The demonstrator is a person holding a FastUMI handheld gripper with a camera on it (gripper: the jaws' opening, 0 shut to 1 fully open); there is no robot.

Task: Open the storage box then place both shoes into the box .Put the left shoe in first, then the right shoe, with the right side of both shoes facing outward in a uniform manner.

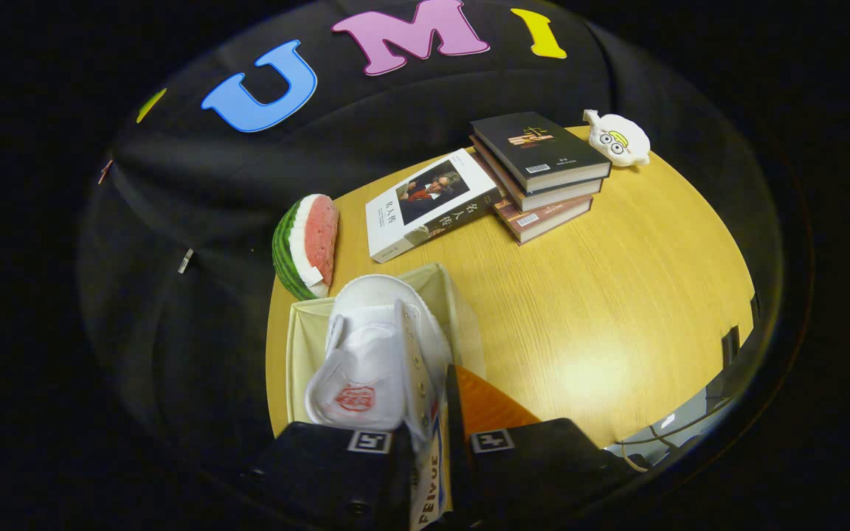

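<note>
White shoe (381, 358) held between the fingers, toe pointing away from them, its side wall pinched in the narrow gap; a red stamp shows on the insole. Tongs (431, 450) nearly closed, both fingers pressing the shoe's upper from either side. Shoe hangs over the open box (299, 346), a pale cream bin just ahead of the fingers and directly under the shoe; whether the sole touches the box floor, cannot tell. An orange surface (488, 405) shows just beyond the right finger, beside the box; what it belongs to is unclear. Box sits on a round wooden table (617, 295). Beyond the box, ahead and to the left of the fingers, a watermelon-slice toy (307, 247) stands on edge near the table rim. Straight ahead beyond the box, a white-covered book (429, 203) lies flat, leaning against a stack of three dark books (539, 173). Farther still, just right of the stack, a small white plush toy (618, 138) at the far table edge. Some cables (661, 431) off the table's near right side.
</note>
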